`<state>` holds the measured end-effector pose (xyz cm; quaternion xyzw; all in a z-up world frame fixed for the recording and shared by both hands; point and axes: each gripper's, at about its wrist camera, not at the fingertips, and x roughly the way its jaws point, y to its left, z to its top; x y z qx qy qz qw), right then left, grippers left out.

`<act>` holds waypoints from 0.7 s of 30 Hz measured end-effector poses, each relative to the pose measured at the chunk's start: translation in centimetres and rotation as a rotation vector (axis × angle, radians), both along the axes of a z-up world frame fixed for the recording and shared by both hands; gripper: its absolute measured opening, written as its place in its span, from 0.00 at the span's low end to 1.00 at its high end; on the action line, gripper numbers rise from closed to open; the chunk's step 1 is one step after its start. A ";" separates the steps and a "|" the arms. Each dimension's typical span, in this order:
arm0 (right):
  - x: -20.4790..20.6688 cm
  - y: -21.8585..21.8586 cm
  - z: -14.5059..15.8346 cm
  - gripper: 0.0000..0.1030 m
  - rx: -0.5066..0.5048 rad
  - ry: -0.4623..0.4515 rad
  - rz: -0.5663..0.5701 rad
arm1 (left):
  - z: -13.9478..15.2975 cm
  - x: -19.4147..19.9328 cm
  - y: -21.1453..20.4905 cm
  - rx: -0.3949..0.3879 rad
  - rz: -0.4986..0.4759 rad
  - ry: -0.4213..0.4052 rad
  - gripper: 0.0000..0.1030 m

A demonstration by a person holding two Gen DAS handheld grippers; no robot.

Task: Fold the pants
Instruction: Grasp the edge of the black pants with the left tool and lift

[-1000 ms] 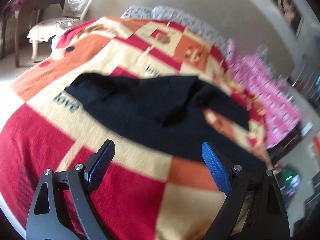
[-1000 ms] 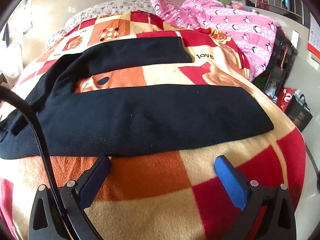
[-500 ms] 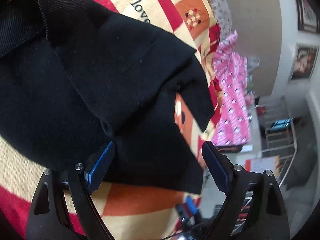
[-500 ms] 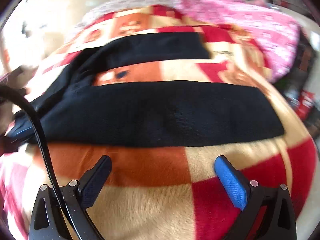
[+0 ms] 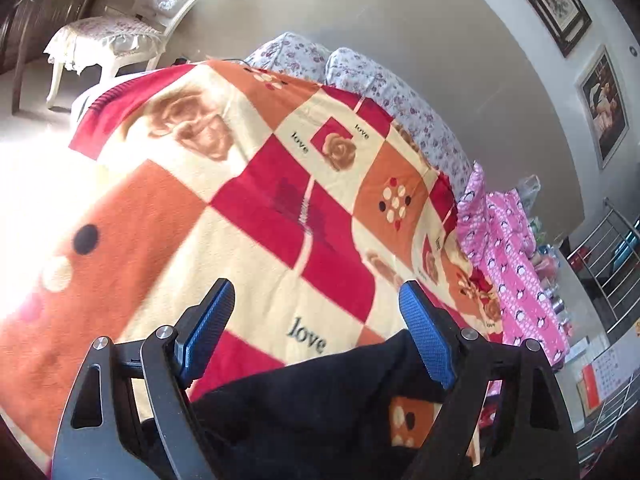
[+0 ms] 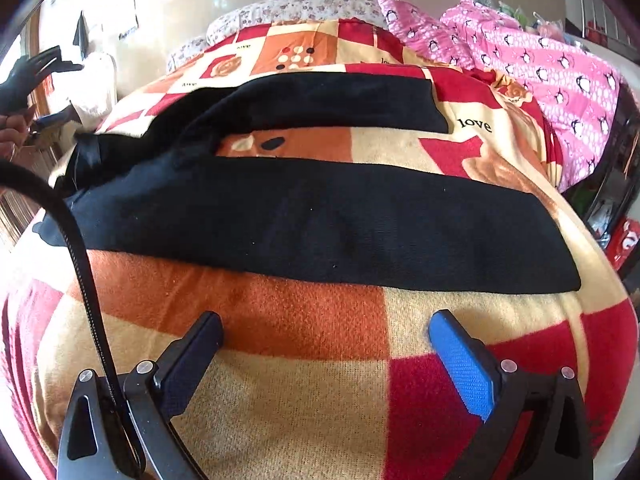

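Black pants [image 6: 320, 216] lie spread on the bed's patchwork blanket [image 6: 304, 380], both legs running left to right with a strip of blanket between them, the waist bunched at the left. My right gripper [image 6: 326, 344] is open and empty, over the blanket just short of the near leg. My left gripper [image 5: 318, 312] is open and empty; the pants [image 5: 304, 404] lie under and just behind its fingers, part hidden by them. It also shows far left in the right wrist view [image 6: 24, 76].
Pink penguin bedding [image 6: 540, 56] is heaped at the bed's right side. Floral pillows [image 5: 360, 76] lie at the headboard wall. A white chair [image 5: 128, 28] stands beyond the bed's far corner. A black cable [image 6: 80, 264] hangs across the right wrist view.
My left gripper has swung up off the pants' waist and now looks across the blanket towards the pillows. My right gripper has stayed almost still. Both remain open.
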<state>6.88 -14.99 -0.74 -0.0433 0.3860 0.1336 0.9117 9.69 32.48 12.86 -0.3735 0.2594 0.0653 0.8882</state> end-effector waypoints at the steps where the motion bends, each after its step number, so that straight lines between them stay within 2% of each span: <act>1: 0.0 0.0 0.0 1.00 0.001 -0.001 0.000 | -0.6 -0.2 0.2 0.002 -0.014 0.031 0.82; 2: 0.0 0.0 0.0 1.00 -0.003 -0.001 -0.001 | -1.4 -0.5 0.2 -0.006 -0.042 0.067 0.82; 4: 0.1 0.2 0.0 1.00 -0.011 0.000 -0.001 | -4.2 -0.2 -1.4 -0.070 -0.156 0.116 0.82; 6: 0.1 0.3 0.1 1.00 -0.016 0.001 -0.001 | -6.9 0.1 -4.5 -0.149 -0.290 0.165 0.82; 8: 0.2 0.4 0.1 1.00 -0.019 0.001 -0.001 | -9.1 0.0 -7.3 -0.200 -0.362 0.237 0.82; 10: 0.2 0.4 0.1 1.00 -0.019 0.001 -0.001 | -11.3 0.0 -9.3 -0.225 -0.352 0.347 0.82; 11: 0.2 0.4 0.1 1.00 -0.018 0.001 -0.001 | -11.7 -0.3 -9.6 -0.236 -0.323 0.355 0.82; 12: 0.2 0.4 0.1 1.00 -0.017 0.001 -0.001 | -11.5 -0.7 -9.5 -0.249 -0.288 0.328 0.82; 14: 0.2 0.4 0.1 1.00 -0.017 0.001 -0.001 | -11.2 -0.8 -9.1 -0.296 -0.275 0.328 0.82; 18: 0.2 0.4 0.1 1.00 -0.021 0.001 -0.001 | -11.6 0.7 -9.0 -0.413 -0.329 0.335 0.82; 21: 0.1 0.4 0.2 1.00 -0.015 0.000 -0.002 | -11.0 1.1 -9.3 -0.358 -0.341 0.316 0.82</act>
